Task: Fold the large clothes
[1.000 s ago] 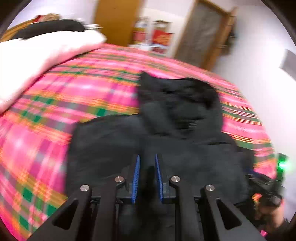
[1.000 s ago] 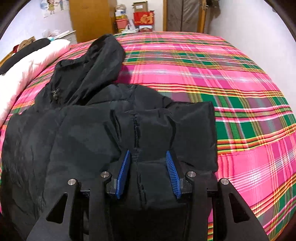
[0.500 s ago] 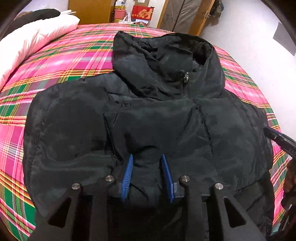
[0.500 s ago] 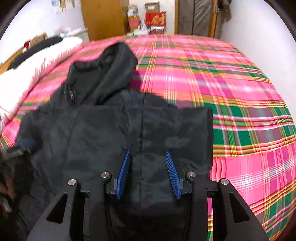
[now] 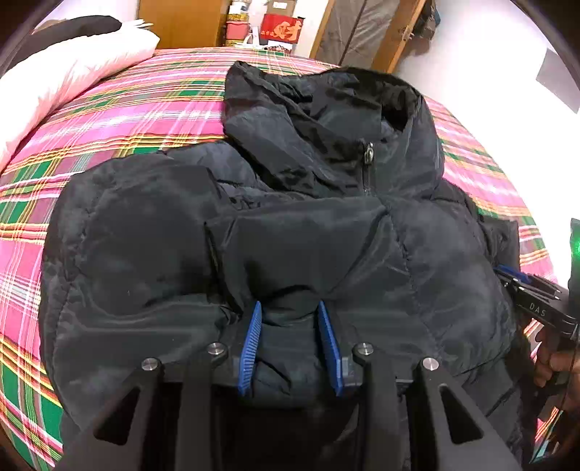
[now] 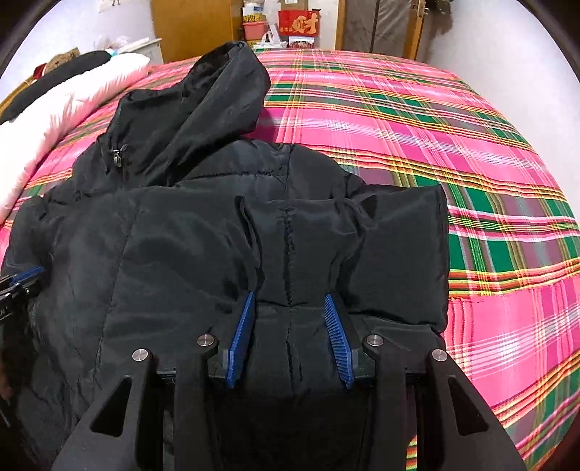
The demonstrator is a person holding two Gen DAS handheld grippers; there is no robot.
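Observation:
A black hooded puffer jacket (image 5: pixel 326 232) lies on the plaid bed, hood pointing away, sleeves folded in over the body. My left gripper (image 5: pixel 289 308) is shut on a bunched fold of the jacket's near part, fabric filling the gap between its blue pads. My right gripper (image 6: pixel 288 300) is shut on a puckered fold of the jacket (image 6: pixel 290 232) near a folded sleeve, along a seam. The right gripper also shows at the right edge of the left wrist view (image 5: pixel 522 282), and the left one at the left edge of the right wrist view (image 6: pixel 21 279).
The bed has a pink, green and yellow plaid cover (image 6: pixel 453 119). A white pillow (image 5: pixel 65 79) with a dark item on it lies at the far left. A wooden wardrobe (image 6: pixel 195 29), boxes and a door (image 5: pixel 362 32) stand beyond the bed. A white wall is on the right.
The left gripper has drawn back and its view has steadied, with its pads spread wider around a thicker fold of the jacket. The right gripper holds its fold with little movement.

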